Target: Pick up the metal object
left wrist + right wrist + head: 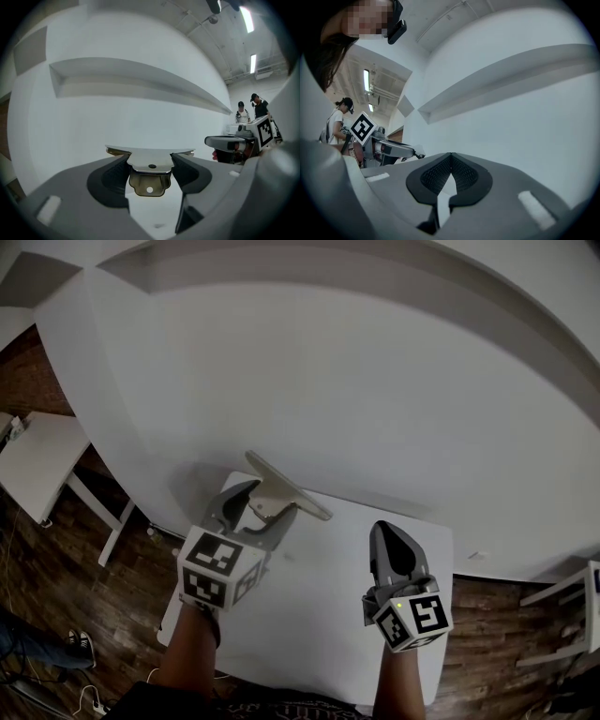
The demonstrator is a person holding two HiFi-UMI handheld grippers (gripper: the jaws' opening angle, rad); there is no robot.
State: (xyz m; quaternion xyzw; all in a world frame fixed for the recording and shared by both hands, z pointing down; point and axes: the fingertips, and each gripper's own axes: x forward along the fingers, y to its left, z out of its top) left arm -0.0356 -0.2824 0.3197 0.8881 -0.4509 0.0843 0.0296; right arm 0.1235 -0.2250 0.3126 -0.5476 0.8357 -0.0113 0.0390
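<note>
The metal object [281, 488], a flat shiny plate with a brass-toned tab, is held up off the small white table [319, 615]. My left gripper [262, 512] is shut on it. In the left gripper view the two dark pads press on either side of the metal object's [150, 174] narrow neck, with its wide blade lying across the jaw tips of the left gripper [150, 165]. My right gripper [394, 538] hovers over the table's right half. In its own view the right gripper [450, 158] has its ribbed pads closed together with nothing between them.
A white wall with a recessed ledge [309, 282] rises just behind the table. Dark wooden floor [56, 577] lies around it, and another white table [37, 465] stands at the left. Two people [248, 110] stand far off to the right in the left gripper view.
</note>
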